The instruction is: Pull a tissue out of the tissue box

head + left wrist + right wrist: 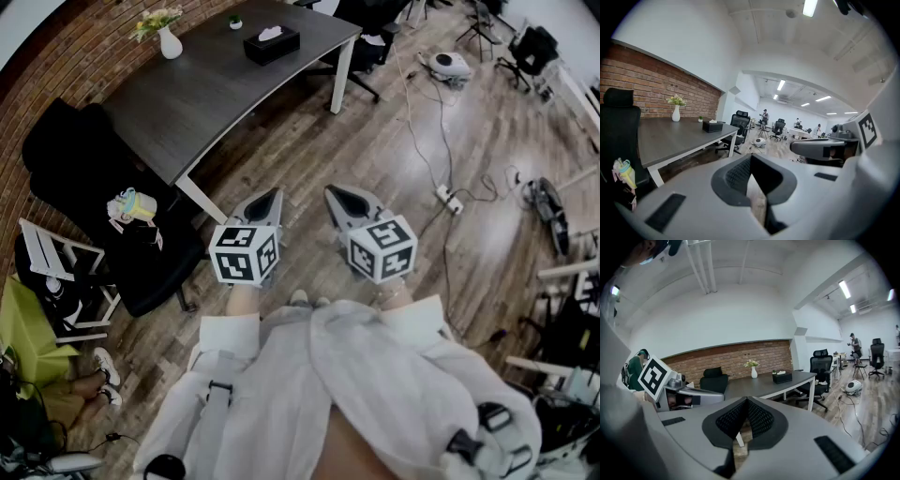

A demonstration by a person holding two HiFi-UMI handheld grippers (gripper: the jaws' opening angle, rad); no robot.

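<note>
- Pale sleeves (pixel 281 375) of the person fill the near edge of the head view, and both hand-held grippers reach out from them, side by side over the wood floor (pixel 309 141).
- Each gripper has a marker cube (pixel 246 253) printed with black-and-white square patterns; no lettering can be read on them.
- Left gripper (pixel 274 195): in the left gripper view its jaws are closed tip to tip, with nothing between them.
- Right gripper (pixel 334 193): its jaws are also closed and empty.
- Far ahead, the black tissue box (pixel 272 44) stands on the dark desk (pixel 206 94) toward its right end, with a white tissue (pixel 271 34) poking up from the top. It is well apart from both grippers.
- A white vase (pixel 170 43) of flowers stands left of the box, by the brick wall (pixel 56 75).
- Bare floor lies open between the grippers and the desk's curved near edge.
- A black office chair (pixel 112 206) crowds the left side.
- To the right, a cable leads to a power strip (pixel 447 198).
</note>
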